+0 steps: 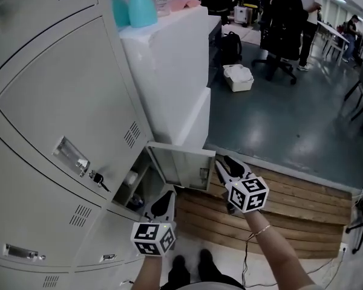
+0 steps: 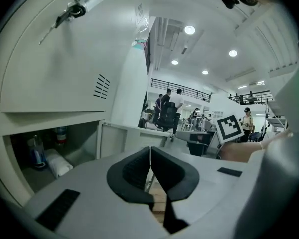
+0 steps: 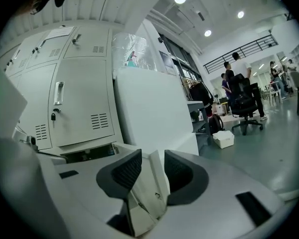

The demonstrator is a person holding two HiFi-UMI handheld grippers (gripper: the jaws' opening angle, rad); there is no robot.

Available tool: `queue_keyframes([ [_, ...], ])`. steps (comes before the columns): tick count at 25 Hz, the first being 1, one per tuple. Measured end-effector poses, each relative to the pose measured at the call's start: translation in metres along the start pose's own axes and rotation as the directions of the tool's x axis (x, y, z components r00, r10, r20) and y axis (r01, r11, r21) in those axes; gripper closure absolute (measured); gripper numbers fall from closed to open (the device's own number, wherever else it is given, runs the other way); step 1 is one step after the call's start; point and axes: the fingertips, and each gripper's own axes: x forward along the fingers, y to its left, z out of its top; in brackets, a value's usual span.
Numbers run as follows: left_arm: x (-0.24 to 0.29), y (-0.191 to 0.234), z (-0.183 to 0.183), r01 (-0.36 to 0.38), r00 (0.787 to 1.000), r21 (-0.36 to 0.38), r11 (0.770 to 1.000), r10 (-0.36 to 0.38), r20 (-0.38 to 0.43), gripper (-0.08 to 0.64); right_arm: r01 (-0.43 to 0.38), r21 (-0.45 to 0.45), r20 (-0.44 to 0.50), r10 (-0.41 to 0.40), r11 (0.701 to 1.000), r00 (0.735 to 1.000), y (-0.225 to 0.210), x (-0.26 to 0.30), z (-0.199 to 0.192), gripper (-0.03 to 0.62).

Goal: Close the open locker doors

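The right gripper point(image 1: 222, 161) held its jaws loosely apart around the edge of the open grey metal locker door point(image 1: 176, 163). The left gripper point(image 1: 167, 199) was closed, empty.

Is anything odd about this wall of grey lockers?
Yes: one small grey metal locker door near the floor stands swung open, showing a bottle inside its compartment, while the large grey door above it is shut.
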Motion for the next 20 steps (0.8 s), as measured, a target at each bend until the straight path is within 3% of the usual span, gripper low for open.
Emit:
queue_keyframes([
  [12,0.018,0.017,-0.010,-0.048,0.998,-0.007,0.999,0.047,-0.033,0.537,-0.134,0.066,-0.002,0.135,0.989,0.991,0.002,0.046,-0.003,0.432],
  [20,0.006,0.019,-0.004,-0.058,0.998,-0.008,0.998,0.058,-0.015,0.538,-0.148,0.061,-0.030,0.150,0.987,0.988,0.014,0.032,-0.009,0.456],
])
